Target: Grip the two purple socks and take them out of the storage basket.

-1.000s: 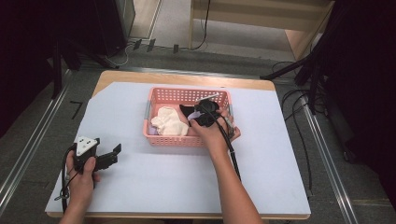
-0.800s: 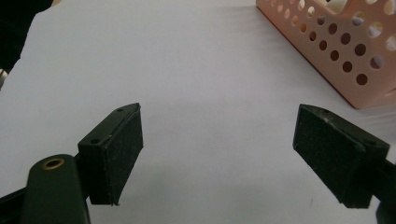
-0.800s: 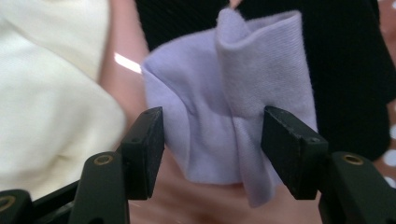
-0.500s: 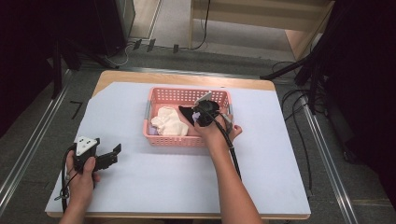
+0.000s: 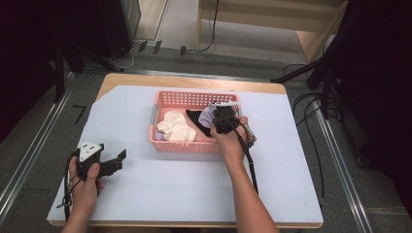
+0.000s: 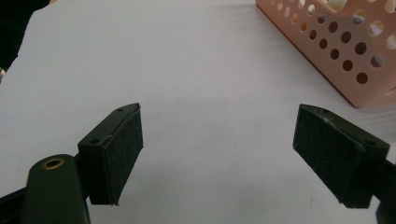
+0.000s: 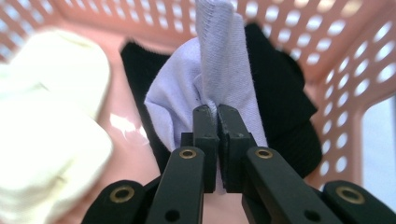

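Lavender cotton cloth (image 7: 219,70) pinched in right claw (image 7: 217,112), jaws just closed on it | inside pink perforated plastic basket (image 5: 160,141), 3 o'clock end, over black cloth (image 7: 280,93) | left claw (image 6: 219,154) wide open, empty, above white table (image 5: 194,179)

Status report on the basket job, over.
Right gripper just closed, pinching lilac cloth in pink basket. Left gripper open over table. Black cloth underneath.

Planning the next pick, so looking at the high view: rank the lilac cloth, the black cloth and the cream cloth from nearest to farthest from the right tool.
1. lilac cloth: pinched in the right tool.
2. black cloth: beside it, mid-basket.
3. cream cloth: basket's left end.
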Motion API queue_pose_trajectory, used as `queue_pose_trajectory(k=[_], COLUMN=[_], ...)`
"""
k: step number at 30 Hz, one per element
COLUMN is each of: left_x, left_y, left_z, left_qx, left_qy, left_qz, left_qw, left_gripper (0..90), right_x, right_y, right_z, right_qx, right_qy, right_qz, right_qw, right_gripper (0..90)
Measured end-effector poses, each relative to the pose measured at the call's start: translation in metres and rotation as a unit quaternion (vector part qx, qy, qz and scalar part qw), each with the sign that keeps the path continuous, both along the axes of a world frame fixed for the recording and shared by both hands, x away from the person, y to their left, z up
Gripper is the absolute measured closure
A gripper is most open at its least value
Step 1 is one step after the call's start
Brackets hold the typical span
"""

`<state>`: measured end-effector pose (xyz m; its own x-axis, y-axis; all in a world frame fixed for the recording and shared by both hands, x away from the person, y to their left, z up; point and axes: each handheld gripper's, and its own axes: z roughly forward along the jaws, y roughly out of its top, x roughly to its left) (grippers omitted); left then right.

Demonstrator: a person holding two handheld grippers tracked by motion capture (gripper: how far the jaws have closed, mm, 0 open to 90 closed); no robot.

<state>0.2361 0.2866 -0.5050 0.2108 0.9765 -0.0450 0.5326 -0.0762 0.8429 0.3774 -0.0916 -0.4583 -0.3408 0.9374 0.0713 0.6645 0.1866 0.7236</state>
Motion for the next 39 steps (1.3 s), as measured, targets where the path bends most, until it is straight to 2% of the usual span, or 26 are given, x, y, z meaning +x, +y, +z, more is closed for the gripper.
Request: queue_pose_trajectory(k=[2,4,7,10,13,21,30,33,39], left_x=[0.0,0.0,0.0,0.0,0.0,0.0,0.0,0.0,0.0], left_y=[0.0,0.0,0.0,0.0,0.0,0.0,0.0,0.0,0.0], left_z=[0.0,0.0,0.0,0.0,0.0,0.0,0.0,0.0,0.0], left_qx=[0.001,0.001,0.001,0.0,0.0,0.001,0.001,0.001,0.0], left_qy=[0.001,0.001,0.0,0.0,0.0,-0.001,-0.002,-0.001,-0.001], left_qz=[0.0,0.0,0.001,0.0,0.0,0.001,0.0,0.0,0.001], left_qw=[1.0,1.0,1.0,1.0,1.0,1.0,1.0,1.0,1.0], left_gripper=[16.6,16.6,16.6,16.6,16.6,16.6,16.6,16.6,16.6], right_x=[-0.005,-0.009,-0.013,-0.017,-0.019,-0.024,-0.026,-0.027,-0.029], right_y=[-0.003,-0.005,-0.011,-0.018,-0.026,-0.05,-0.084,-0.095,-0.116], right_z=[0.004,0.007,0.01,0.011,0.012,0.013,0.011,0.007,-0.004], right_qx=[0.021,0.024,0.052,0.08,0.099,0.118,0.119,0.112,0.089], right_qy=[-0.03,-0.061,-0.098,-0.138,-0.168,-0.231,-0.262,-0.259,-0.246], right_qz=[0.012,0.013,0.019,0.019,0.013,-0.01,-0.058,-0.078,-0.103], right_qw=[0.9993,0.9978,0.9937,0.987,0.9807,0.9657,0.9558,0.9562,0.9595], right_gripper=[87.6,87.6,87.7,87.7,87.7,87.6,87.6,87.5,87.6])
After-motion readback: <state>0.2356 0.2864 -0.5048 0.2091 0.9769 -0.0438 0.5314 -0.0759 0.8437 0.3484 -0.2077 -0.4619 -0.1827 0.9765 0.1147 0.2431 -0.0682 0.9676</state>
